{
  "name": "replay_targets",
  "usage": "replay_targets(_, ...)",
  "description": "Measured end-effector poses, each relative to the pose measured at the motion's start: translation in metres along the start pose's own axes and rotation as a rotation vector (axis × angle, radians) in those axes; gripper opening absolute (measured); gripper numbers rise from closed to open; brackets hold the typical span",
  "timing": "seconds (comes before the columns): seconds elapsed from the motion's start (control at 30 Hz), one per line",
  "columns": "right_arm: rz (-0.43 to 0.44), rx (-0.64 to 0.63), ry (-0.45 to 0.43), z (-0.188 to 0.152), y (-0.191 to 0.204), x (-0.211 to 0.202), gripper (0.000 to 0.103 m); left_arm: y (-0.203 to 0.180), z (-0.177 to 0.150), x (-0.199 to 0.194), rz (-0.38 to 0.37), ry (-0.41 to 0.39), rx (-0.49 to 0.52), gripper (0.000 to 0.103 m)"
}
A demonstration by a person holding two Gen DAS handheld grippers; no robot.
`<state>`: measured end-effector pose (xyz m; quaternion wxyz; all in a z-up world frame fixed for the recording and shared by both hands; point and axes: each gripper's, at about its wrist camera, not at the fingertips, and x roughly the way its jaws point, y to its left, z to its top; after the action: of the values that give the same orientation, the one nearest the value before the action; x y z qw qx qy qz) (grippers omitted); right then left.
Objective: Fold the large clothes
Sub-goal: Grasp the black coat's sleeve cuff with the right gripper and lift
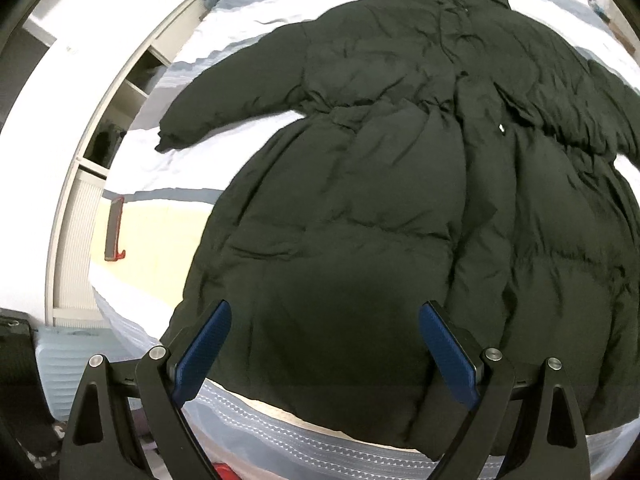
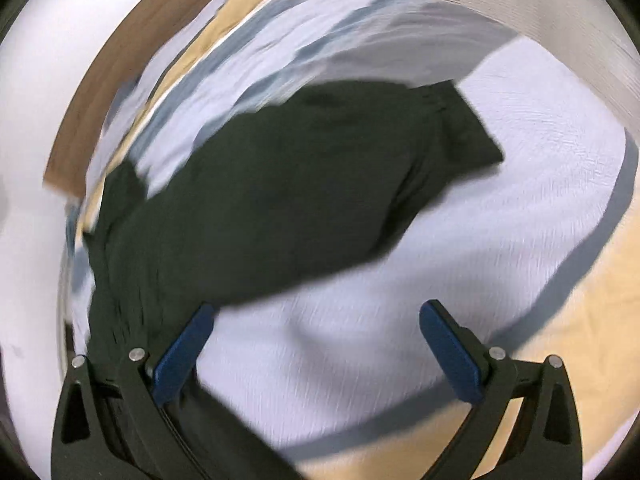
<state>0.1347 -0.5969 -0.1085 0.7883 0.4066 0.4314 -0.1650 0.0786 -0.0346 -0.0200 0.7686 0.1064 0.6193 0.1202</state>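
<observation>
The bed, covered with a striped sheet of white, grey-blue and pale yellow bands, carries the whole job. On it the coat, a long dark padded one, lies spread flat with its front up, collar at the far end, hem at the near edge, and one sleeve stretched out to the side. The left claw hangs over the near hem, its blue pads spread wide, holding nothing. The right claw is likewise spread and empty; its view is blurred, with the other sleeve lying ahead on the sheet and the coat's edge beneath the claw's own left finger. The step in hand appears to be the first sleeve fold. Recommended practice: pinch each sleeve near the cuff, taking shell and filling together, and lay it across the chest before folding the hem upward; padded fabric springs back, so press each fold down. A red and grey object lies on the sheet beside the coat, well clear of it. Shelves stand beyond the bed's side, and do not obstruct.
</observation>
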Motion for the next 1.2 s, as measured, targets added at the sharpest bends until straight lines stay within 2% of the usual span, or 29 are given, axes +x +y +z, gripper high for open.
replay_targets(0.1, 0.033, 0.125, -0.007, 0.023, -0.022, 0.018, 0.103, -0.009, 0.002, 0.003, -0.01, 0.012, 0.015, 0.094)
replay_targets(0.23, 0.074, 0.247, -0.011, 0.037, -0.04, 0.043, 0.103, -0.019, 0.008, 0.007, -0.017, 0.017, 0.036, 0.094)
replay_targets(0.37, 0.137, 0.376, -0.06, 0.051, -0.06, 0.051, 0.102, -0.021, 0.012, 0.008, -0.024, 0.015, 0.035, 0.094)
replay_targets(0.43, 0.164, 0.398, -0.068, 0.056, -0.065, 0.051, 0.084, -0.02, 0.012, 0.008, -0.033, 0.013, 0.033, 0.094)
replay_targets(0.47, 0.163, 0.4, -0.059, 0.059, -0.066, 0.052, 0.053, -0.02, 0.012, 0.008, -0.036, 0.012, 0.035, 0.094)
replay_targets(0.5, 0.164, 0.401, -0.054, 0.061, -0.066, 0.053, 0.038, -0.02, 0.012, 0.008, -0.038, 0.01, 0.037, 0.094)
replay_targets(0.53, 0.168, 0.39, -0.052, 0.063, -0.064, 0.053, 0.036, -0.019, 0.011, 0.008, -0.042, 0.004, 0.037, 0.094)
replay_targets(0.6, 0.173, 0.348, -0.06, 0.067, -0.054, 0.046, 0.021, -0.018, 0.011, 0.006, -0.055, -0.004, 0.034, 0.094)
replay_targets(0.7, 0.18, 0.275, -0.086, 0.076, -0.033, 0.03, 0.014, -0.015, 0.011, 0.0, -0.074, -0.035, 0.031, 0.094)
replay_targets(0.87, 0.202, 0.109, -0.118, 0.086, 0.021, -0.006, 0.01, -0.002, 0.012, -0.003, -0.149, -0.056, -0.009, 0.094)
replay_targets(1.0, 0.23, -0.055, -0.133, 0.083, 0.081, -0.033, 0.009, 0.004, 0.013, 0.001, -0.177, -0.086, 0.011, 0.094)
replay_targets(1.1, 0.241, -0.209, -0.132, 0.064, 0.139, -0.051, 0.009, 0.012, 0.016, 0.009, -0.212, -0.103, 0.026, 0.094)
replay_targets(1.2, 0.234, -0.35, -0.12, 0.032, 0.193, -0.066, 0.009, 0.027, 0.022, 0.021, -0.253, -0.105, 0.017, 0.094)
